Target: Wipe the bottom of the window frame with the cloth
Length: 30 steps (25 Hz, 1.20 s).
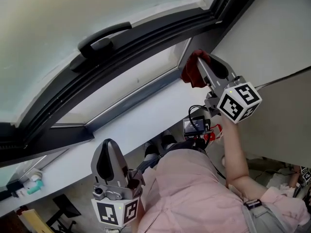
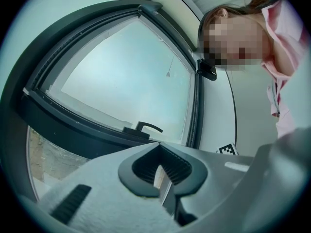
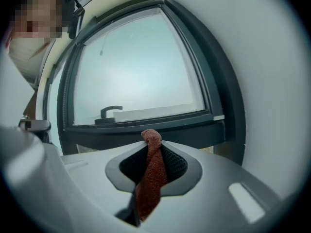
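A dark red cloth point(image 1: 191, 72) is bunched in my right gripper point(image 1: 200, 62), which is shut on it at the right end of the window's grey bottom frame rail point(image 1: 126, 103). In the right gripper view the cloth point(image 3: 149, 176) hangs down between the shut jaws of that gripper point(image 3: 151, 147), with the dark window sash point(image 3: 146, 123) just ahead. My left gripper point(image 1: 108, 149) is held low over the white sill point(image 1: 146, 123), well away from the cloth. In its own view the left gripper point(image 2: 160, 168) is shut with nothing in it.
The black window handle point(image 1: 104, 37) sits on the dark sash above the rail. A white wall point(image 1: 272, 28) closes off the right side. A small device with a screen point(image 1: 194, 126) hangs below the right gripper. Small teal items point(image 1: 34, 184) lie at lower left.
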### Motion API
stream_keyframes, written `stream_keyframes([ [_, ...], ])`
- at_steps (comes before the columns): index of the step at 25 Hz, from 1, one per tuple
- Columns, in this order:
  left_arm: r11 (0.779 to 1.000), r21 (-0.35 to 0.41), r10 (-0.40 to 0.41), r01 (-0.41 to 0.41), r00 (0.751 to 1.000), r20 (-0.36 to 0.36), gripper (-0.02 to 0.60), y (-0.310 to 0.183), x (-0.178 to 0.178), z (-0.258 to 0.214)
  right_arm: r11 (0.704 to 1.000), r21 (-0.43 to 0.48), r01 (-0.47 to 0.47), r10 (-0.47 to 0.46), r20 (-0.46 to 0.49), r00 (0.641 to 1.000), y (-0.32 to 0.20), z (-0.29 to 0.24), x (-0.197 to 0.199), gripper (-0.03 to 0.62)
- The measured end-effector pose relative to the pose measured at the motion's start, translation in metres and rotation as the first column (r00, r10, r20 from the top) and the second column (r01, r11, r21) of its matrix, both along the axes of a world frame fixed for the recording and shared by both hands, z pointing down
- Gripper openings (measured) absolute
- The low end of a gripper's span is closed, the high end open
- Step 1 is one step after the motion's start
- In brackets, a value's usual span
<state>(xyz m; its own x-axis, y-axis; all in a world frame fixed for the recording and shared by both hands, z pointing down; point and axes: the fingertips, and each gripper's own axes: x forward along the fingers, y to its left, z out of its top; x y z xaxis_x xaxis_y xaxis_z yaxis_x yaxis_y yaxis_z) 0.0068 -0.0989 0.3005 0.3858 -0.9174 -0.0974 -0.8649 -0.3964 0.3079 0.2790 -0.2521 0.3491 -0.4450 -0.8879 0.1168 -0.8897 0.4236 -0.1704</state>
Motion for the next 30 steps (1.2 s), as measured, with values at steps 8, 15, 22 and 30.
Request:
stream_keyframes([
  [8,0.999,-0.023,0.047,-0.047,0.999,0.016,-0.002,0.027,-0.040,0.006,0.996,0.029,0.079,-0.078,-0.009,0.997,0.060,-0.022,-0.073,0.054],
  [15,0.996,-0.019,0.084,-0.084,0.996,0.015,-0.002,0.047,-0.066,0.011,0.994,0.039,0.102,-0.101,-0.031,0.994,0.099,-0.029,-0.116,0.054],
  [22,0.995,-0.028,0.092,-0.091,0.995,0.042,-0.002,0.059,-0.077,0.021,0.986,0.025,0.163,-0.162,-0.037,0.986,0.133,-0.024,-0.155,0.054],
  [30,0.997,-0.030,0.072,-0.070,0.995,0.064,-0.002,0.053,-0.083,0.023,0.973,0.020,0.231,-0.230,-0.027,0.973,0.137,-0.019,-0.184,0.052],
])
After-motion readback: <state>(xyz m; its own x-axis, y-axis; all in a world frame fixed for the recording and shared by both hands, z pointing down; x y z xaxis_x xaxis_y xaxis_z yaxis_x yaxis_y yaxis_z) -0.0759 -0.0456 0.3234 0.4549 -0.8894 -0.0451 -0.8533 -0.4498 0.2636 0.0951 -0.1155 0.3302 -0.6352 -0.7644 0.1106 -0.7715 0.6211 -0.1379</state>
